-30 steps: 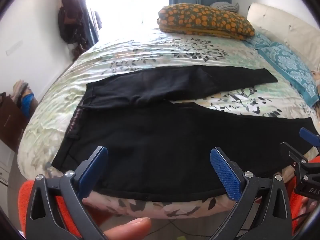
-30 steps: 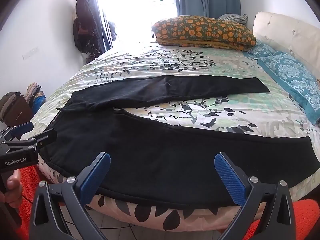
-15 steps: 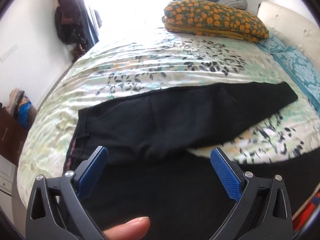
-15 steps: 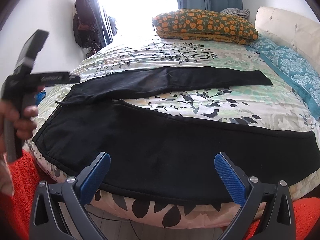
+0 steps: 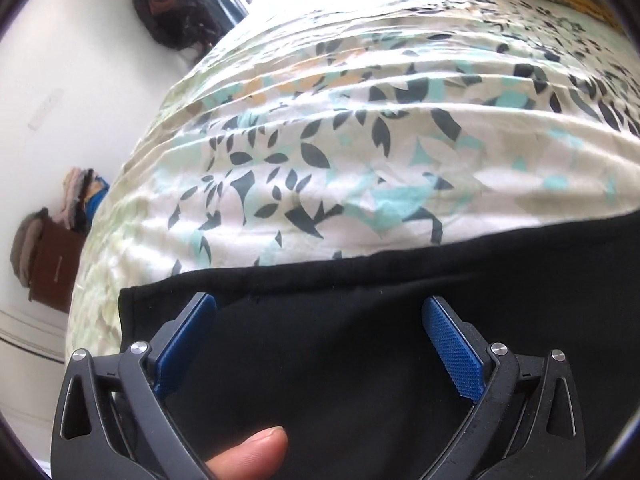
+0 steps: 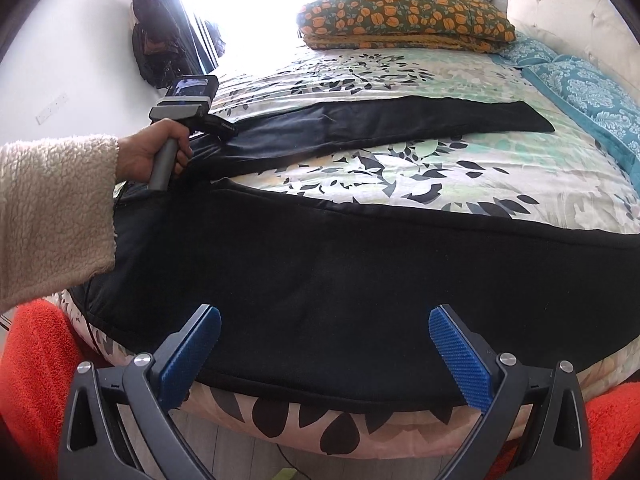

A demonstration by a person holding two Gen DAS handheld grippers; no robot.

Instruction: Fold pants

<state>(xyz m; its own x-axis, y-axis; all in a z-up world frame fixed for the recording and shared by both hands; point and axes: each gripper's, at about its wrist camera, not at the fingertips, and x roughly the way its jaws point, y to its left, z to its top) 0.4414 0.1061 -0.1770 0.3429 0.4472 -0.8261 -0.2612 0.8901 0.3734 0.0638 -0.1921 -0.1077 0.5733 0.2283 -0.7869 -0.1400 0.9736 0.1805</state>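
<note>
The black pants (image 6: 320, 264) lie spread across the bed (image 6: 400, 184), legs splayed apart; the left gripper (image 5: 316, 336) has moved forward over the far leg's waist end since a second ago, fingers wide; the right gripper (image 6: 324, 344) stays at the near edge, fingers wide.

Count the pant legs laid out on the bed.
2. On the black cloth pants, the far leg lies across the middle of the floral bedspread; the near leg runs along the bed's front edge.

Both hand-held grippers, left (image 5: 320, 336) and right (image 6: 325, 340), gape wide.
</note>
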